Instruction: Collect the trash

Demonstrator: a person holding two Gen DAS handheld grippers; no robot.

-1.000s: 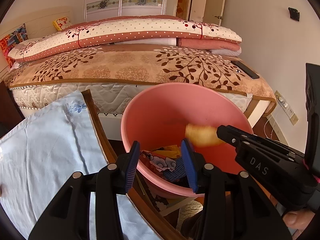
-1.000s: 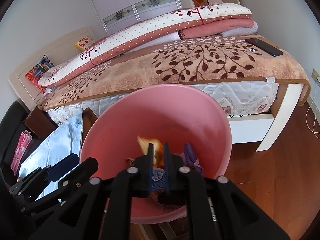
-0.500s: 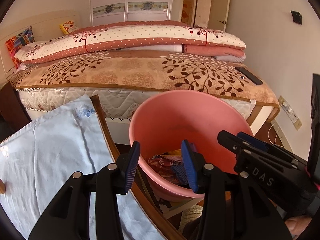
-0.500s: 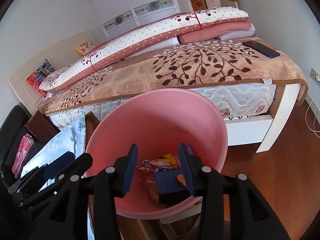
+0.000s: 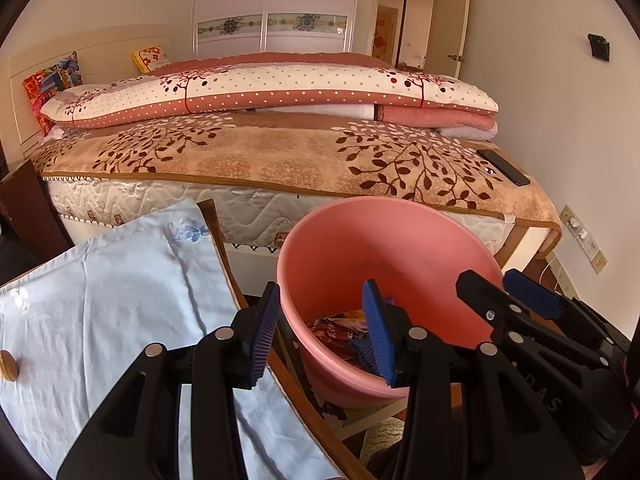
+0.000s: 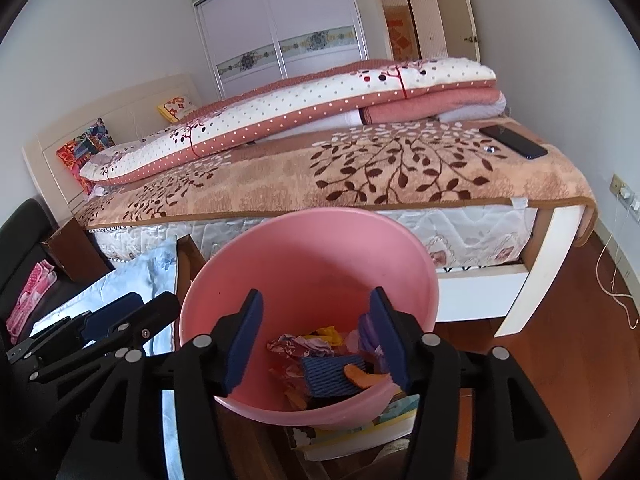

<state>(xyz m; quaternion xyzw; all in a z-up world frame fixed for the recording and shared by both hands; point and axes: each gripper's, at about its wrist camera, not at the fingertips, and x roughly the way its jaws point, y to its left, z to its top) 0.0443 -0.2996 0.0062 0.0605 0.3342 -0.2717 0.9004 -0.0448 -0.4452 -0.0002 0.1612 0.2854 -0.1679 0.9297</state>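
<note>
A pink plastic bin (image 5: pixel 384 240) (image 6: pixel 312 248) stands beside the table and holds crumpled wrappers (image 6: pixel 300 346), a blue ridged piece (image 6: pixel 330 372) and an orange scrap (image 6: pixel 362 372). My right gripper (image 6: pixel 316 340) is open and empty, just above the bin's near rim; it also shows in the left wrist view (image 5: pixel 508 300). My left gripper (image 5: pixel 322 336) is open and empty, over the table edge and the bin's left rim; it also shows in the right wrist view (image 6: pixel 132 312).
A light blue cloth (image 5: pixel 100 300) covers the wooden table (image 5: pixel 218 232) at left, with a small round wooden object (image 5: pixel 8 364) on it. A bed (image 5: pixel 280 160) with folded quilts lies behind; a phone (image 5: pixel 504 168) rests on it. A cable (image 6: pixel 616 280) trails on the floor.
My right gripper opened and dropped the orange scrap into the bin. Both grippers pulled back and up from the bin.
</note>
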